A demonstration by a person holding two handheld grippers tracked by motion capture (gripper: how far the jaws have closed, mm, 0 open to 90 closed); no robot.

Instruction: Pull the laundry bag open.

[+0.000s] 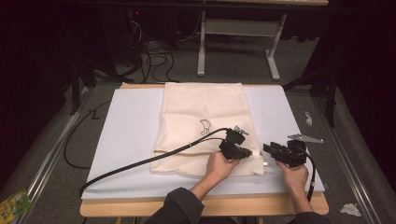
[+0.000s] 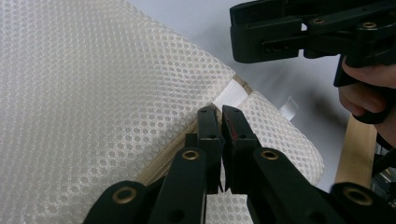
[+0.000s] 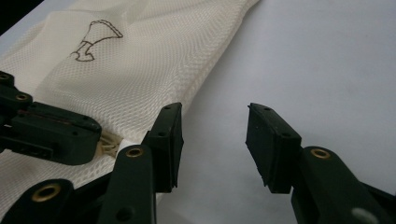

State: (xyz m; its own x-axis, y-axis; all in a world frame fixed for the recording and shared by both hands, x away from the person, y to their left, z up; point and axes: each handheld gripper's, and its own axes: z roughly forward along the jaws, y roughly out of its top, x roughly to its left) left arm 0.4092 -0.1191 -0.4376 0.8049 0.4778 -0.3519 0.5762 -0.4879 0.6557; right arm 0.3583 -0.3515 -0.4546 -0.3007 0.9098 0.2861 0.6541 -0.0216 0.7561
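Where the high view looks down on the table (image 1: 116, 140), a cream mesh bag (image 1: 203, 116) lies flat on its white cover, running from the far edge toward the person, a small drawn mark near its middle. The left gripper (image 1: 246, 153) sits on the bag's near right corner; the right gripper (image 1: 267, 149) hovers just beside that corner, over bare white. A cable trails left from the left gripper. Beyond the table: grey carpet, loose cables, a pale metal stand, dark surround. A small metal piece (image 1: 306, 137) lies near the right edge.

Left gripper view: left gripper (image 2: 222, 112), jaws pressed nearly together, tips at the tan zipper seam beside a white fabric tab (image 2: 229, 95). It looks to be pinching the seam or a zipper pull there, though what exactly sits between the jaws is hidden. The right gripper (image 2: 238, 44) hangs above and beyond, a hand (image 2: 364, 93) behind it.

Right gripper view: right gripper (image 3: 215, 140), jaws spread wide, nothing between them but white cover. The bag (image 3: 140, 60) lies off to its left, touching nothing of this gripper.

Judgement: step in hand is fixing the corner at the zipper end, likely to open or close the bag. Next move calls for the right gripper to come in and take the bag's edge or tab near the seam, low and level, so the mesh stays taut and does not bunch.
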